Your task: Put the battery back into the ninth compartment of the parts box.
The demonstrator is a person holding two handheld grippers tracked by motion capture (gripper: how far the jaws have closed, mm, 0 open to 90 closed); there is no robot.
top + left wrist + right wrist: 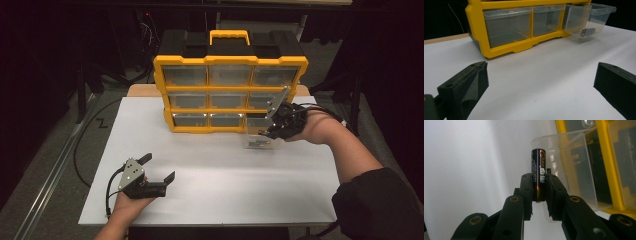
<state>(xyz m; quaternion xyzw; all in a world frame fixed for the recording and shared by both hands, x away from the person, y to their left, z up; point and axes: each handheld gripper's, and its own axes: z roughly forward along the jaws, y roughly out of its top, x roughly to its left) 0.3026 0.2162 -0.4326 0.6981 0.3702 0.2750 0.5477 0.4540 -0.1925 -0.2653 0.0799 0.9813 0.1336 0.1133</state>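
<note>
Your right gripper (539, 192) is pinching a black battery (538, 173) between its two pads; in the right gripper view the battery stands lengthwise at the centre of the frame, its lower end sunk between the jaws and its upper end sticking out above them. Just behind it, toward the upper right of that frame, sits the clear drawer (574, 165), pulled out of the yellow organizer (609, 170). In the high view that right gripper (272, 131) is right of centre, over the pulled-out clear drawer (257, 135) at the bottom right corner of the yellow organizer (230, 92), with your forearm coming in from the lower right. In the left gripper view the drawer (586, 21) juts out at the upper right, and a small dark cylindrical piece (587, 32) lies on its floor. Your left gripper (157, 172) rests at the lower left of the high view on the white table (225, 180), its jaws spread wide with nothing between them, well apart from the organizer. In its own view the two black jaws stand at the lower left and lower right edges over bare tabletop.
</note>
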